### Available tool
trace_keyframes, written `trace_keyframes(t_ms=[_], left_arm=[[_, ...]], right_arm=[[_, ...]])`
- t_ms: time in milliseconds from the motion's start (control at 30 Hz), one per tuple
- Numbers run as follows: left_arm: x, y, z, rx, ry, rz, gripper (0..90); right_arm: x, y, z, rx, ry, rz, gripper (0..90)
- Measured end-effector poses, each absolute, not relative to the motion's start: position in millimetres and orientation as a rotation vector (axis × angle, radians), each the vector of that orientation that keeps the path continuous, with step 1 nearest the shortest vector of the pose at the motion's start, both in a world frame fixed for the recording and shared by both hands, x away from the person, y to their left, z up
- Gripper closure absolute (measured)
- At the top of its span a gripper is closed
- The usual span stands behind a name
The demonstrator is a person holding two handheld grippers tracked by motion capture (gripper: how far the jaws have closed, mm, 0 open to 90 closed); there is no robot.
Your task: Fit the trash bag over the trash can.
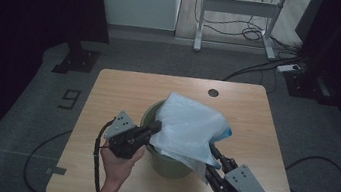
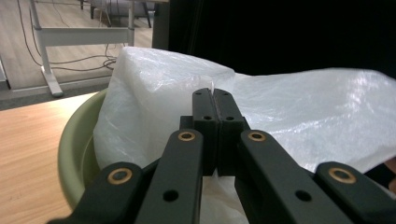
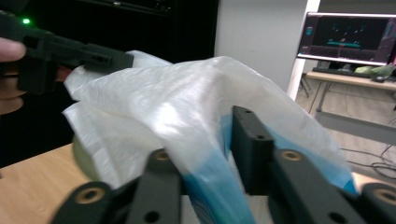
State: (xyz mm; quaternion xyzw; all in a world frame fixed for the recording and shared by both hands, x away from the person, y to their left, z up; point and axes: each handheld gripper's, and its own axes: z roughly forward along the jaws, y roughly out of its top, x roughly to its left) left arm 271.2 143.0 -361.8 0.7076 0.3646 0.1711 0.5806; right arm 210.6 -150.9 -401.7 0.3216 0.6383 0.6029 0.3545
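A pale green bucket [image 1: 168, 167] stands on the wooden table [image 1: 119, 89], and a white translucent plastic bag [image 1: 190, 124] billows out of its top. My left gripper [image 1: 156, 127] reaches the bag's left edge from the bucket's rim. In the left gripper view its jaws [image 2: 214, 95] stand pressed together, pinching the bag's film [image 2: 149, 88] above the bucket [image 2: 77, 154]. My right gripper [image 1: 212, 150] is at the bag's right lower edge, near a blue part [image 1: 226, 132]. Its jaws [image 3: 205, 140] stand apart; the bag [image 3: 177, 102] drapes over the left one and hangs between them.
A round cable hole [image 1: 213, 92] sits near the table's far edge. Beyond the table stand a white desk frame [image 1: 239, 7], loose cables and a power strip [image 1: 288, 68] on the floor. A monitor [image 3: 348, 39] glows in the right gripper view.
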Motion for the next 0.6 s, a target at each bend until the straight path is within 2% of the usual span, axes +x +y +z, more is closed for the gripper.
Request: trace_keyframes(t_ms=[100,267,600], left_arm=[[271.0,149.9,-365.5,1.63,0.866,0.387,89.2],[271.0,159.9,-371.2,1.611,0.89,0.378,89.0],[271.0,177.2,-380.1,1.558,0.931,0.359,88.8]], right_arm=[[202.1,-153.2,-404.8,0.833,1.654,1.581,57.0],[190.7,-159.2,-407.1,0.847,1.659,1.592,49.1],[188.3,-169.2,-419.7,0.9,1.692,1.564,44.5]])
